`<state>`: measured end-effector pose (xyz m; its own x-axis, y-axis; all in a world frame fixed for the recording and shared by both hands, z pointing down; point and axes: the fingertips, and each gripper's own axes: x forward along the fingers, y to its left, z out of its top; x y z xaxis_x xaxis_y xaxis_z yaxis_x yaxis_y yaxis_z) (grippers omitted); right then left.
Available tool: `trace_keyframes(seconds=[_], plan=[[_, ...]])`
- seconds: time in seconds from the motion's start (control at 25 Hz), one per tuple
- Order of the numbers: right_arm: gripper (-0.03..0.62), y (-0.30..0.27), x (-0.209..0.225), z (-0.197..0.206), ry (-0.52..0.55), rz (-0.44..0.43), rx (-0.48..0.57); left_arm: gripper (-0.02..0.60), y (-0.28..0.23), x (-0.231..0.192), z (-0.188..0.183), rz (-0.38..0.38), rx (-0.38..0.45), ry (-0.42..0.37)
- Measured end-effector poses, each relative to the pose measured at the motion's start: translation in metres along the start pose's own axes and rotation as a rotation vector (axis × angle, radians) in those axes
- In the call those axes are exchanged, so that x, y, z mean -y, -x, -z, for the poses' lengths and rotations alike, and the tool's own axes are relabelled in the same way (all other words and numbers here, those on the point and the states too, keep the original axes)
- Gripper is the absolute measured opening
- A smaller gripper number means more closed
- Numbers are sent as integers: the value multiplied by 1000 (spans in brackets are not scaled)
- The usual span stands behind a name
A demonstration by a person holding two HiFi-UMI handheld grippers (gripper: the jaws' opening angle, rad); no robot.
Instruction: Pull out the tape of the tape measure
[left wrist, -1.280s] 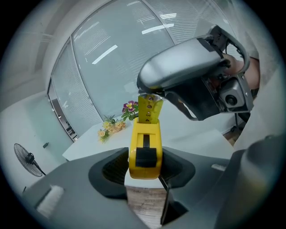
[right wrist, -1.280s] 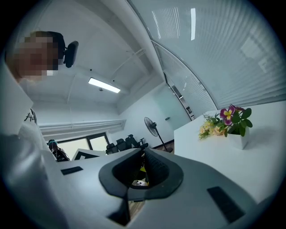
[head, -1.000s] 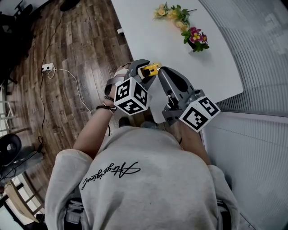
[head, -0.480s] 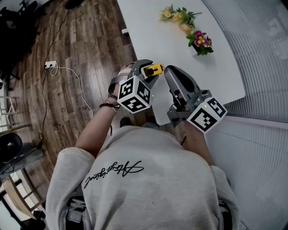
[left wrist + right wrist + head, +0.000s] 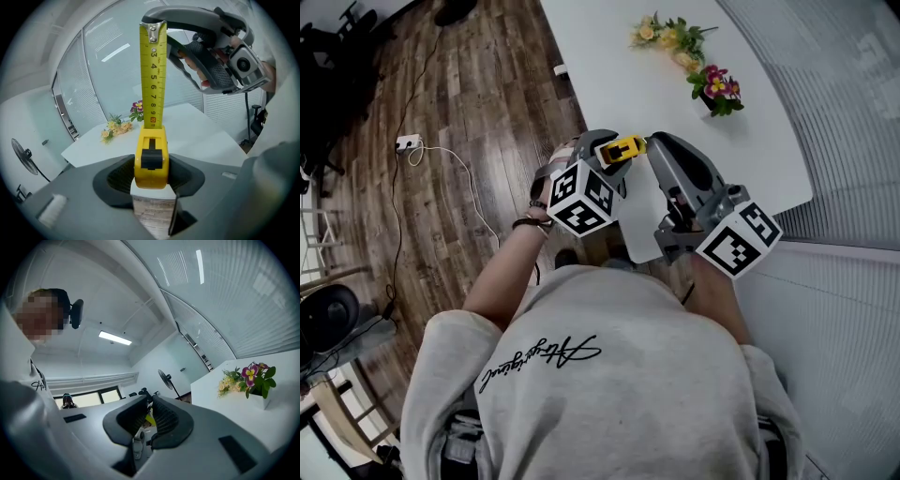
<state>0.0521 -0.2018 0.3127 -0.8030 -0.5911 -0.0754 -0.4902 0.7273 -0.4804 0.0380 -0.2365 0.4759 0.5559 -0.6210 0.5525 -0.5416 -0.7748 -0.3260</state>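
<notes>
1. The tape measure (image 5: 151,157) is off the counter and held in the air near the counter's edge. Its yellow case points its mouth away from the left gripper, so the blade can run straight out.
2. The tape (image 5: 153,75) is partly out. A short printed length stands stiff from the mouth up to the metal hook (image 5: 153,31), and no kink shows.
3. The left gripper (image 5: 151,177) has its jaws clenched on the two flat sides of the case, low on the body. That hold leaves the black lock slider and the mouth free. It also makes the case the anchor for the pull.
4. The right gripper (image 5: 149,413) meets the tape's far end. In its own view the jaws are pinched nearly together on a thin yellow strip, which is the tape's tip. Gripping at the hook end looks like the way to get the longest draw.
5. The two grippers stand close, tip facing tip, so I judge the pull to be at an early stage. More tape should come by drawing them apart along the blade's line.
6. The white counter (image 5: 675,103) lies below. The flowers (image 5: 712,80) sit well apart at its far side, out of the tape's path.
</notes>
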Motion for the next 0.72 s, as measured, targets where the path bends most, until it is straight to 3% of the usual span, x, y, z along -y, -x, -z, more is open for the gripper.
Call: trace_keyframes(seconds=[0.48,0.72], plan=[[35,8,0,-24,-44,-23,77,190,-5,-2,3,0,-8,-8],[13,11,-6,-42,20,-10,121,190,3,0,3,5,-5,-3]])
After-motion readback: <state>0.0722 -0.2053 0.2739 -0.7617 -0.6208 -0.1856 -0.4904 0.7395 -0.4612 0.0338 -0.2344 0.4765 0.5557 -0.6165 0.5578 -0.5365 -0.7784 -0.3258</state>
